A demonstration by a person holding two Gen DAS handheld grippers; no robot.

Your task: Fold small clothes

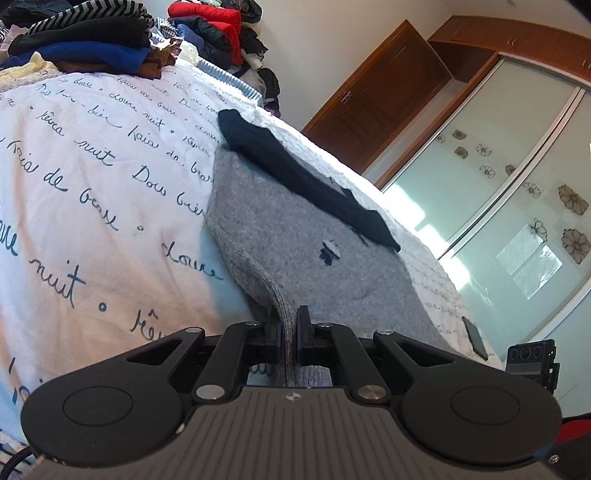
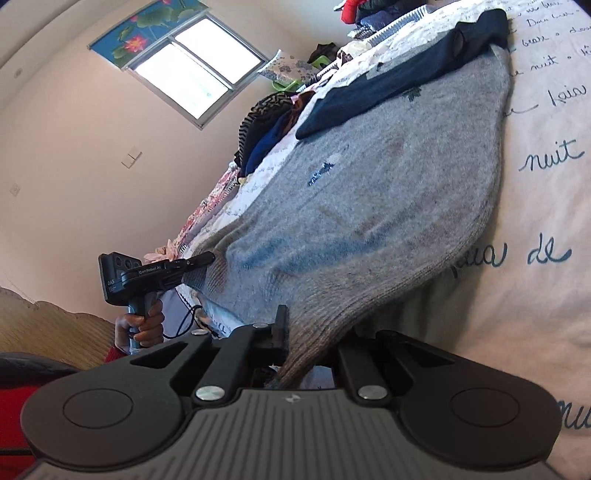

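A grey knitted sweater (image 1: pixel 295 240) with a dark navy sleeve (image 1: pixel 295 173) folded across its far part lies on a white bedspread (image 1: pixel 92 177) printed with blue handwriting. My left gripper (image 1: pixel 290 332) is shut on the sweater's ribbed hem, which rises pinched between the two pads. In the right wrist view the same sweater (image 2: pixel 369 206) spreads ahead, and my right gripper (image 2: pixel 295 332) is shut on another stretch of its hem; the cloth hides the right finger. The left gripper (image 2: pixel 199 258), held by a hand (image 2: pixel 142 325), grips the sweater's corner at the left.
Stacks of folded clothes (image 1: pixel 81 44) and a pile with a red jacket (image 1: pixel 218 22) sit at the far end of the bed. A dark phone (image 1: pixel 476 338) lies near the bed's right edge. A wardrobe with glass sliding doors (image 1: pixel 498 184) stands beyond.
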